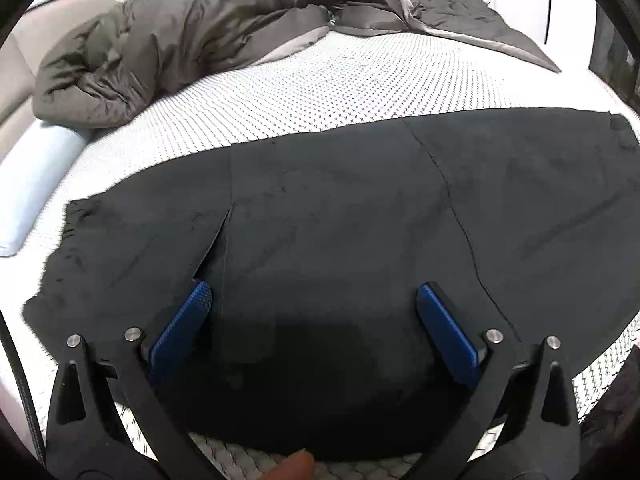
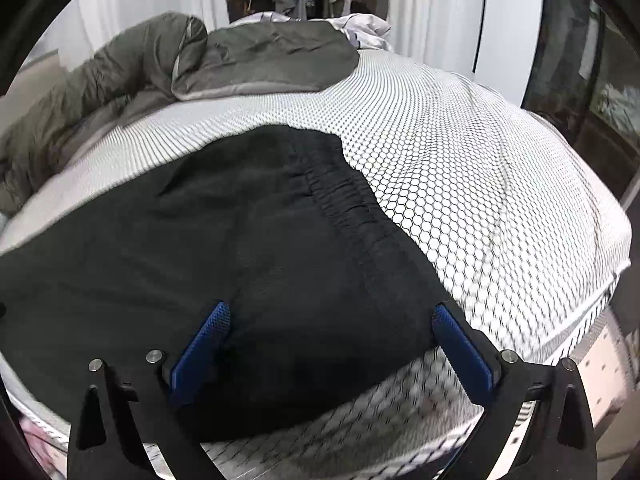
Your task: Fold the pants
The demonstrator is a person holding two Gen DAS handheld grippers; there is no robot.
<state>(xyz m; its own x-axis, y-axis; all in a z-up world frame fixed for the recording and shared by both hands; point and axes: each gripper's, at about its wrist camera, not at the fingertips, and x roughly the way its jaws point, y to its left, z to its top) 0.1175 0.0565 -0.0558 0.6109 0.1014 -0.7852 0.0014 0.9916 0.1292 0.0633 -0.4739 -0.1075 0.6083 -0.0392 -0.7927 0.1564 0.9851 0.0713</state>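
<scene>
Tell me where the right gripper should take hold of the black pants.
Grip the gathered waistband at its near corner, coming in low from the bed's near edge. The pants lie flat, and the open right gripper already straddles that end.

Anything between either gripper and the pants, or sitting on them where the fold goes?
Nothing visible. The left gripper and right gripper hang open right over the black pants, which lie bare on the patterned mattress. The grey duvet is bunched at the far side, apart from them.
</scene>
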